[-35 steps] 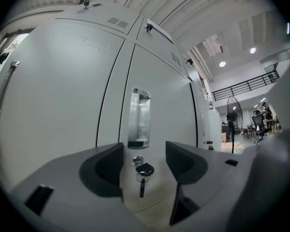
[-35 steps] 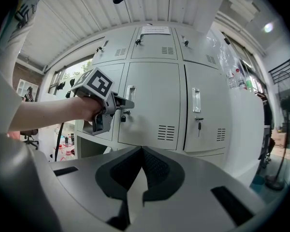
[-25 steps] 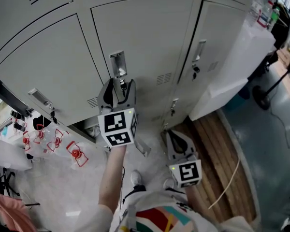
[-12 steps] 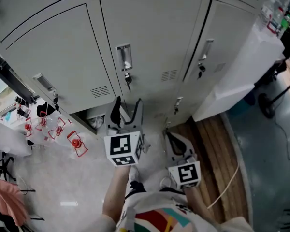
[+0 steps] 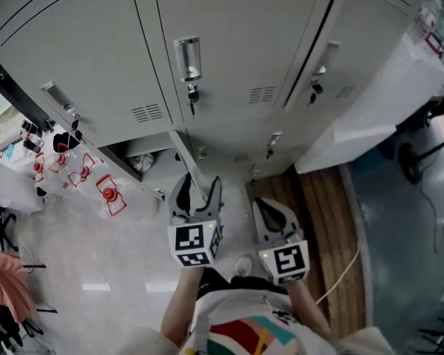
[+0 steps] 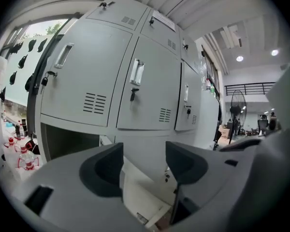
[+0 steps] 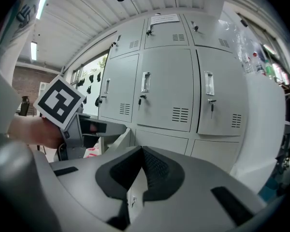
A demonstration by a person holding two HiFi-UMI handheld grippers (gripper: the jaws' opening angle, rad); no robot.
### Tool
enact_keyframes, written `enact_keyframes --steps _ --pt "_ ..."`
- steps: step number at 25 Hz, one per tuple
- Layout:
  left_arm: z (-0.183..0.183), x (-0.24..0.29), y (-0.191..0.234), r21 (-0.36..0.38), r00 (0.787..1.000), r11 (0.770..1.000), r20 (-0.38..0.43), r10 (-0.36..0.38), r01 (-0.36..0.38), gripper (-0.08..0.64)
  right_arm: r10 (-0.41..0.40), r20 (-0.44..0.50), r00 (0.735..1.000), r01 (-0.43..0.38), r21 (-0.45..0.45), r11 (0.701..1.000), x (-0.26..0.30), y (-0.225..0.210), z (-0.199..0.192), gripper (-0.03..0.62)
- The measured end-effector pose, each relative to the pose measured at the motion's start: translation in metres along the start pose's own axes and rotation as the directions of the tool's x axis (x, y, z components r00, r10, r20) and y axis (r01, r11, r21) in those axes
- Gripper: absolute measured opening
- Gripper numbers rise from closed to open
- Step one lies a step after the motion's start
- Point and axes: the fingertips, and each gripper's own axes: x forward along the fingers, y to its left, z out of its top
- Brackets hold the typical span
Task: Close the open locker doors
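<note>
The grey locker bank (image 5: 229, 58) has one open door (image 5: 186, 160) in the bottom row. It swings out from a dark open compartment (image 5: 137, 157). My left gripper (image 5: 198, 187) hangs at the door's outer edge with its jaws open. In the left gripper view the door (image 6: 140, 202) shows through the gap of the left gripper (image 6: 144, 161), and the pads do not touch it. My right gripper (image 5: 272, 209) is shut and empty, just to the right, low in front of the bottom lockers. The right gripper (image 7: 141, 166) has its pads pressed together.
Upper lockers with handles (image 5: 186, 58) and keys are closed. A white cabinet (image 5: 385, 102) stands at the right end. Wooden planks (image 5: 322, 220) and a cable lie on the floor to the right. Red-and-white bottles (image 5: 107, 194) sit on the floor at the left.
My left gripper has dropped from the middle locker's handle down to the open bottom door. The right gripper has stayed low at the right.
</note>
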Motion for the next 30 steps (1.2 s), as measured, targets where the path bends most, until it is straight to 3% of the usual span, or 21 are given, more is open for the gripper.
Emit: enact_keyframes --steps 5,9,20,30 --pt "-0.02 -0.002 -0.009 0.086 1.0 0.996 -0.025 0.009 -0.007 0.258 0.047 0.022 0.999 -0.046 -0.039 0.998 0.009 -0.001 0.002 0.005" --pt "-0.038 -0.007 -0.012 0.105 0.998 0.994 -0.056 0.022 -0.016 0.258 0.072 0.01 0.997 -0.071 -0.036 0.997 0.007 0.007 -0.007 0.005" --pt "-0.051 -0.023 -0.001 0.095 0.995 0.994 -0.069 0.068 -0.061 0.258 0.086 -0.008 0.996 -0.086 -0.017 0.996 0.003 0.01 -0.018 0.005" --pt "-0.055 -0.06 0.042 0.025 0.989 0.99 -0.046 0.142 -0.141 0.258 0.115 -0.015 0.993 -0.115 -0.025 0.993 0.01 0.026 -0.016 0.005"
